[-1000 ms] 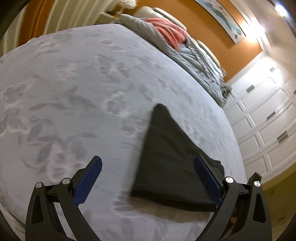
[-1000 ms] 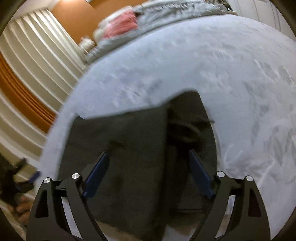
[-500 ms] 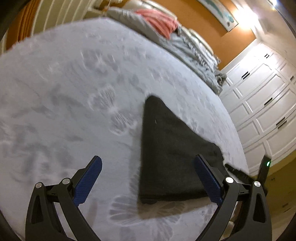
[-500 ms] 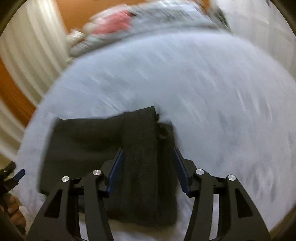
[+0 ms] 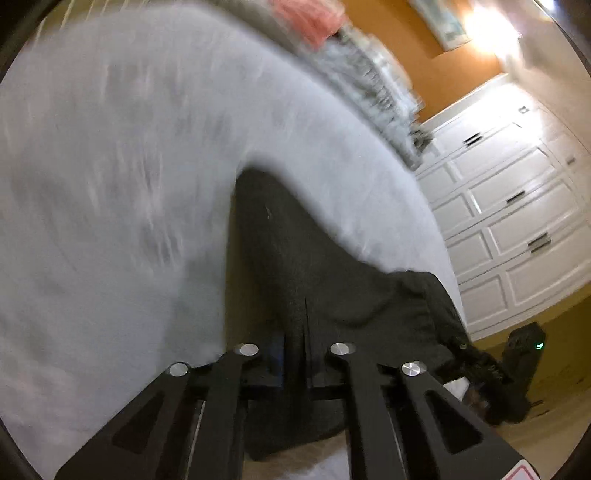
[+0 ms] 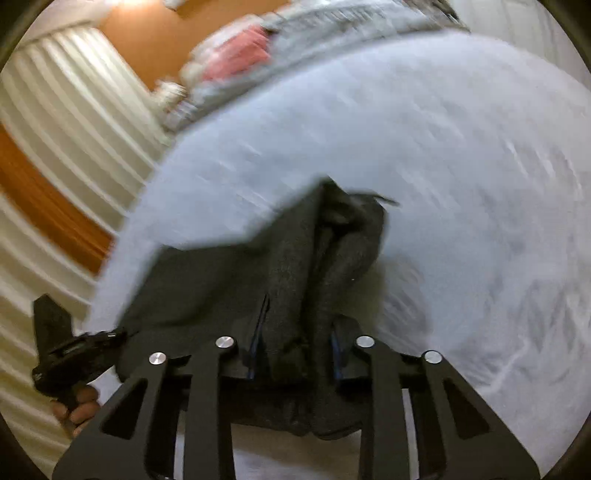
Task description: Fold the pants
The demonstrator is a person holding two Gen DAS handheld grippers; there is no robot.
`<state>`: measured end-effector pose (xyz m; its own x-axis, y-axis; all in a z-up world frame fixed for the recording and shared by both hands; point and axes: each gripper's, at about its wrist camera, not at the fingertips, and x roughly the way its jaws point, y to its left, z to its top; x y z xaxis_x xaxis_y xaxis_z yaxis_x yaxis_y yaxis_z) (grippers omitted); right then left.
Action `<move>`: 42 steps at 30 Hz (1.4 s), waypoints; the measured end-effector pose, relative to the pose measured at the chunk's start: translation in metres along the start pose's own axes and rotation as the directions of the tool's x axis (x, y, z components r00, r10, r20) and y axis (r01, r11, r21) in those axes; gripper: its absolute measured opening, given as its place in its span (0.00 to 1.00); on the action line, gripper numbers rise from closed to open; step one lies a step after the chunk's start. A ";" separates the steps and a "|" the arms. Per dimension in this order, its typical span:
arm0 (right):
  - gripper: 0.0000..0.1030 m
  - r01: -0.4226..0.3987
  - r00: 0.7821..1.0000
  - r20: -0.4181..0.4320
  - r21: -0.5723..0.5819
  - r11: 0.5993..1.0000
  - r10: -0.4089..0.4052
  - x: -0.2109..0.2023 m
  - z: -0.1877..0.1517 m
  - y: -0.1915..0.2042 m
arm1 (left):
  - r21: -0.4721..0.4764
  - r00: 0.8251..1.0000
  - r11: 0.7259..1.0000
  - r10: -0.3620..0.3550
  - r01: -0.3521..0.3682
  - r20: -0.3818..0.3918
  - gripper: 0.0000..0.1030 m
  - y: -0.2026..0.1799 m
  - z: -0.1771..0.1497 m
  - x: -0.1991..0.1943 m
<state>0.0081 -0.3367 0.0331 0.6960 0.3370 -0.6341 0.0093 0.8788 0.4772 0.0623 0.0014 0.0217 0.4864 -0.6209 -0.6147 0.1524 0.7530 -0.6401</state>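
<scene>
My left gripper [image 5: 295, 354] is closed tight on the near edge of the dark grey pants [image 5: 295, 258]. Its two jaws stand almost together, and only a thin layer of the cloth is between them. A small piece of one blue pad [image 5: 277, 354] shows at the left side of the cloth. My right gripper [image 6: 295, 350] has just been closing, and its jaws now stand narrow, with a thick fold of the same pants [image 6: 288, 288] between them. The blue pads [image 6: 334, 354] press on the bundle from both sides, so I hold it there too.

The pants lie on the bed, on a light grey bedspread [image 5: 110, 184] with a pale pattern that is blurred. From my left gripper the cloth runs away from me to a pointed far corner. From my right gripper it rises as a bunched ridge, and a flatter part spreads to the left side of that view. The near edge of the pants hangs a little over the edge of the bed in both views.

In the right wrist view I see my left hand [image 6: 77, 406] low at the left, around the black handle of the other gripper. In the left wrist view the other gripper [image 5: 517, 369] is low at the right, with a small green light on it.

Far on the bed there is a grey blanket [image 5: 369, 74] and a pink cloth [image 5: 310, 18] on it. White panelled wardrobe doors [image 5: 517, 229] stand beside the bed, and cream curtains [image 6: 74, 110] hang at the other side before an orange wall [image 5: 443, 74].
</scene>
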 end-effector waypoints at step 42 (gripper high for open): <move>0.26 0.156 0.988 0.046 -0.303 0.940 -0.149 0.049 -0.042 0.132 | 0.160 0.885 0.873 0.438 -0.460 0.155 0.65 0.062 -0.071 -0.064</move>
<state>0.0134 -0.1897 0.0397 0.7194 0.1865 -0.6691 -0.1002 0.9811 0.1657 -0.0207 0.0724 -0.0119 0.6308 -0.1858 -0.7534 0.0468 0.9783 -0.2021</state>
